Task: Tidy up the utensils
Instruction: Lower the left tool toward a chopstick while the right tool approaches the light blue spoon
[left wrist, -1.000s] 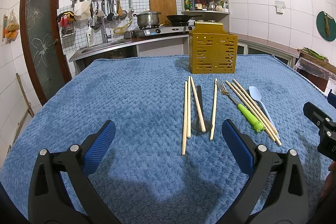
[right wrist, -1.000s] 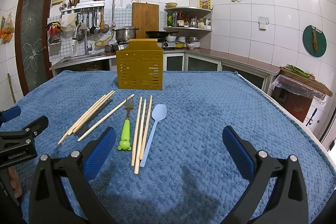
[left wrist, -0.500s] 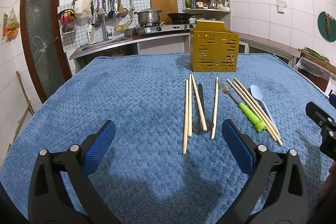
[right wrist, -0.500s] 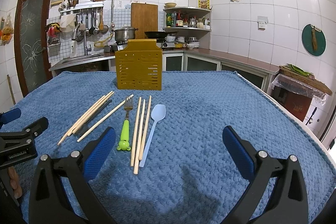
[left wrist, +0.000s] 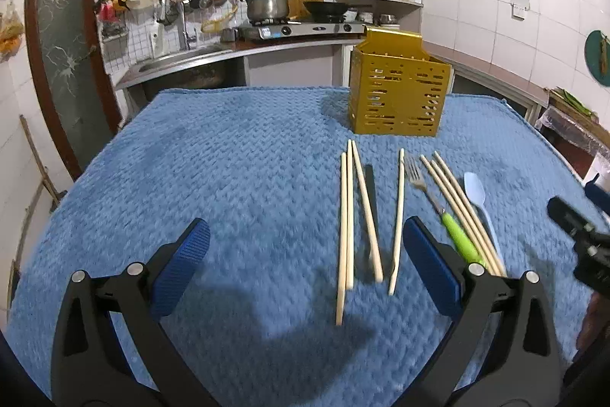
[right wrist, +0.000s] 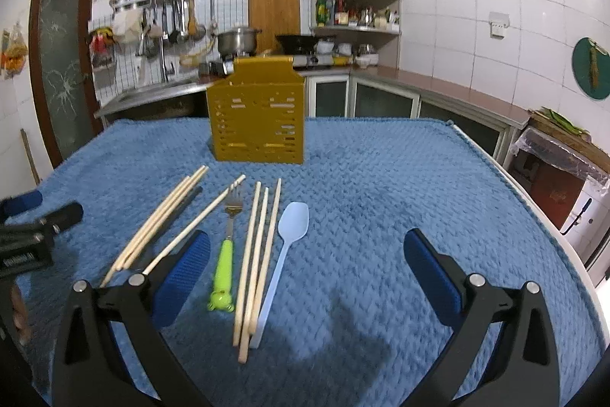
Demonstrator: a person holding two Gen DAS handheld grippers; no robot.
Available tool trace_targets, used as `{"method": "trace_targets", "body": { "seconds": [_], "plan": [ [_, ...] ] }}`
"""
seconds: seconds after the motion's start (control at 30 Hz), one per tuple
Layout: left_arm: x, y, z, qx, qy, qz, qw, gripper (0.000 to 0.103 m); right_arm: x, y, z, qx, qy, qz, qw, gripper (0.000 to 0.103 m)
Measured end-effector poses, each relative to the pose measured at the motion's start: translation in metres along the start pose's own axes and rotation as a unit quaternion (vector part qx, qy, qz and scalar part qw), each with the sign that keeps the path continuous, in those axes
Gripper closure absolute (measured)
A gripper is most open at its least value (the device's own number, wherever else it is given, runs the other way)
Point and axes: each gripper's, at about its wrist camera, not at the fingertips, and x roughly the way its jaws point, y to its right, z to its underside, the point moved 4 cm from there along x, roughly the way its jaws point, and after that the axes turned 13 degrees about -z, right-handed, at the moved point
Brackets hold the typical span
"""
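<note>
Left tool point(left wrist: 305, 269): jaws spread wide, nothing between them, held low over the blue cloth point(left wrist: 228, 178) covering the surface. Ahead of it lie four chopsticks point(left wrist: 347, 216), lengthwise toward the holder, with a dark utensil point(left wrist: 370, 185) partly under them; what it is cannot be told. The rightmost of these point(left wrist: 398, 216) lies slightly apart from the other three.

Next right: a fork with a green handle point(right wrist: 227, 254), tines toward the holder. Beside it, three more chopsticks point(right wrist: 259, 254) lie close together, and a pale blue spoon point(right wrist: 286, 246) sits just beside them, its handle end touching or under their near tips.

The yellow slotted holder point(right wrist: 259, 124) stands upright at the far side of the cloth, apart from the utensils.

Right tool point(right wrist: 305, 269): jaws spread wide, holding nothing, its left finger near the fork handle.
</note>
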Motion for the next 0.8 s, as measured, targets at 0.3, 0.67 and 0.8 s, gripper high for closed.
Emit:
{"method": "trace_targets", "body": {
  "seconds": [0.3, 0.67, 0.8],
  "plan": [
    [0.069, 0.011, -0.019, 0.011, -0.081, 0.034, 0.9960, 0.005, 0.056, 0.015, -0.010, 0.013, -0.061, 0.021, 0.998, 0.004],
    [0.132, 0.047, -0.027, 0.079, -0.135, 0.048, 0.9866, 0.006, 0.129, 0.031, -0.001, 0.041, -0.147, 0.034, 0.988, 0.005],
    [0.142, 0.050, -0.034, 0.065, -0.140, 0.060, 0.9861, 0.006, 0.140, 0.036, 0.004, 0.049, -0.169, 0.032, 0.984, 0.021]
  ]
}}
